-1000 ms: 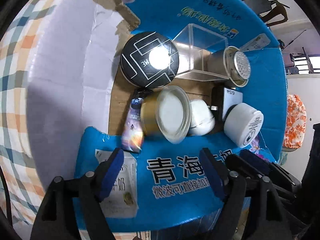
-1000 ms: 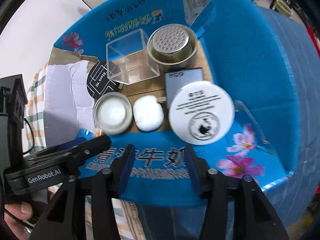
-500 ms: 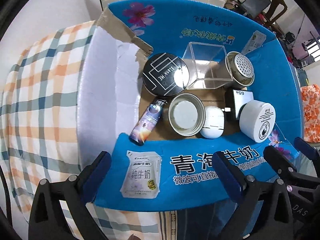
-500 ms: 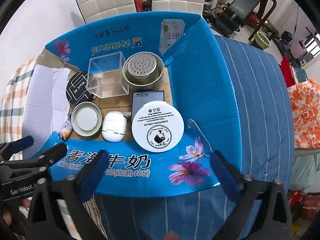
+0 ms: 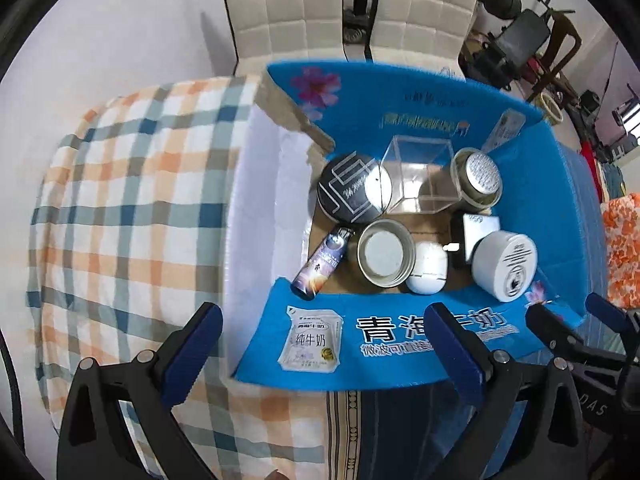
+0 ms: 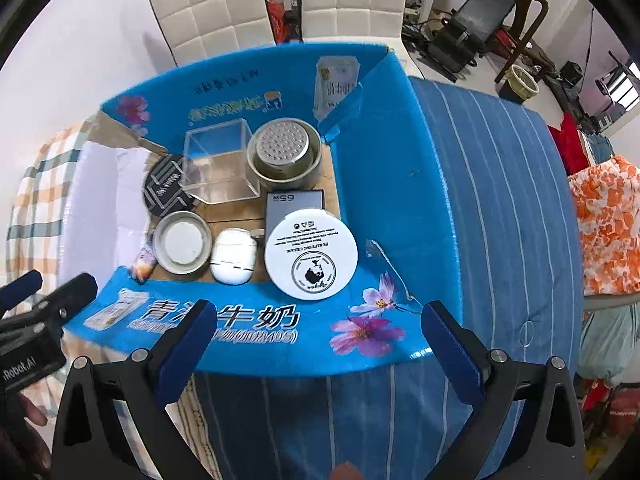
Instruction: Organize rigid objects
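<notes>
An open blue cardboard box (image 5: 400,96) (image 6: 400,168) holds several rigid items: a black round tin (image 5: 352,188) (image 6: 166,190), a clear plastic cube (image 5: 416,176) (image 6: 218,168), a perforated metal cup (image 5: 478,178) (image 6: 284,156), a gold-rimmed tin (image 5: 384,252) (image 6: 182,242), a white earbud case (image 5: 428,268) (image 6: 234,256), a grey 65W charger (image 6: 294,202), a white cream jar (image 5: 504,264) (image 6: 310,254) and a small printed tube (image 5: 322,260). My left gripper (image 5: 324,352) and right gripper (image 6: 316,340) hover open and empty above the box's near flap.
The box sits on a bed between a checked blanket (image 5: 120,216) and a blue striped cover (image 6: 508,208). Two white padded chairs (image 5: 348,8) stand behind it. Exercise gear and clutter fill the far right (image 6: 480,12). A hand (image 6: 24,420) holds the left gripper.
Both grippers have pulled up and back from the box, and their jaws have spread wider. The box contents stayed in place.
</notes>
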A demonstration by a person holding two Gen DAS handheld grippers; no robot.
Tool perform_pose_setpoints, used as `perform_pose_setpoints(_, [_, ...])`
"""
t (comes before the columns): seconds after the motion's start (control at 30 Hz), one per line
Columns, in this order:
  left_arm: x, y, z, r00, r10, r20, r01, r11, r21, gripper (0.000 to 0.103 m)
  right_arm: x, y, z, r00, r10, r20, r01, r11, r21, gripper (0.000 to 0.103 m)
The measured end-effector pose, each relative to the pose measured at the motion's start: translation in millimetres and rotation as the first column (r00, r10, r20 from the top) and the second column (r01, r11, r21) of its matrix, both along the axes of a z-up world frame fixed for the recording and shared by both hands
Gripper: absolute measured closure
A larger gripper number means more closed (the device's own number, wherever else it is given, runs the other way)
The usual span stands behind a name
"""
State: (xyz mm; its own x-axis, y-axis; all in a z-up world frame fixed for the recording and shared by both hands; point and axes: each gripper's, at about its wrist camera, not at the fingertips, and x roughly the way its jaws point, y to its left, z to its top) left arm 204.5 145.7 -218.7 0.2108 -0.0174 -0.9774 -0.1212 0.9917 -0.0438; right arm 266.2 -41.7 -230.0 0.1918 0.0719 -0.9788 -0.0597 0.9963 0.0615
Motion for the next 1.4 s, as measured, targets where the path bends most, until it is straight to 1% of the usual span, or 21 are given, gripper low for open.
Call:
perform_pose_setpoints(0.1, [-10, 0, 29, 0.999, 0.011, 0.041, -0.012, 1.000, 0.011, 0.000, -11, -6, 27, 1.000, 0.005, 0.028, -0.005, 1.000, 0.026, 0.000])
perform_pose_setpoints(0.2, [-24, -3, 65, 0.995, 0.019, 0.095, -0.020, 1.000, 0.015, 0.000, -26, -14, 62, 0.998, 0.003, 0.060, -0.007, 0.998, 0.057, 0.000])
perform_pose_setpoints(0.33, [-46, -9, 108, 0.991, 0.015, 0.136, -0.019, 0.999, 0.026, 0.000, -47, -25, 113, 0.992, -0.011, 0.124, 0.000, 0.997, 0.083, 0.000])
perform_pose_setpoints(0.47, [-69, -7, 152, 0.979, 0.055, 0.198, -0.056, 0.998, 0.001, 0.000, -64, -39, 156, 0.986, -0.023, 0.165, 0.005, 0.994, 0.112, 0.000])
perform_pose_setpoints(0.53, [-75, -7, 165, 0.976, 0.058, 0.208, -0.061, 0.998, 0.009, 0.000, -73, -44, 178, 0.983, -0.014, 0.184, -0.008, 0.993, 0.119, 0.000])
perform_pose_setpoints(0.63, [-85, -9, 186, 0.971, 0.060, 0.231, -0.065, 0.998, 0.013, 0.000, -85, -50, 202, 0.980, -0.004, 0.197, -0.021, 0.992, 0.127, 0.000])
perform_pose_setpoints(0.77, [-94, -15, 203, 0.968, 0.062, 0.243, -0.065, 0.998, 0.004, 0.000, -100, -54, 228, 0.976, 0.018, 0.215, -0.048, 0.990, 0.135, 0.000])
perform_pose_setpoints(0.9, [-98, -24, 204, 0.971, 0.047, 0.234, -0.053, 0.998, 0.021, 0.000, -111, -59, 245, 0.969, 0.025, 0.247, -0.058, 0.990, 0.127, 0.000])
perform_pose_setpoints(0.97, [-100, -27, 203, 0.971, 0.047, 0.236, -0.057, 0.998, 0.036, 0.000, -113, -61, 247, 0.964, 0.018, 0.264, -0.050, 0.992, 0.116, 0.000])
perform_pose_setpoints(1.0, [-101, -29, 202, 0.971, 0.046, 0.234, -0.055, 0.998, 0.031, 0.000, -113, -62, 247, 0.962, 0.016, 0.271, -0.046, 0.994, 0.103, 0.000])
perform_pose_setpoints(1.07, [-100, -32, 199, 0.974, 0.040, 0.225, -0.049, 0.998, 0.034, 0.000, -109, -64, 242, 0.962, 0.006, 0.271, -0.030, 0.996, 0.086, 0.000])
perform_pose_setpoints(1.23, [-97, -37, 196, 0.974, 0.033, 0.225, -0.045, 0.998, 0.049, 0.000, -97, -69, 226, 0.967, -0.014, 0.253, -0.006, 0.997, 0.077, 0.000])
perform_pose_setpoints(1.4, [-93, -39, 194, 0.973, 0.034, 0.230, -0.047, 0.998, 0.050, 0.000, -88, -70, 210, 0.975, -0.018, 0.221, -0.001, 0.996, 0.089, 0.000])
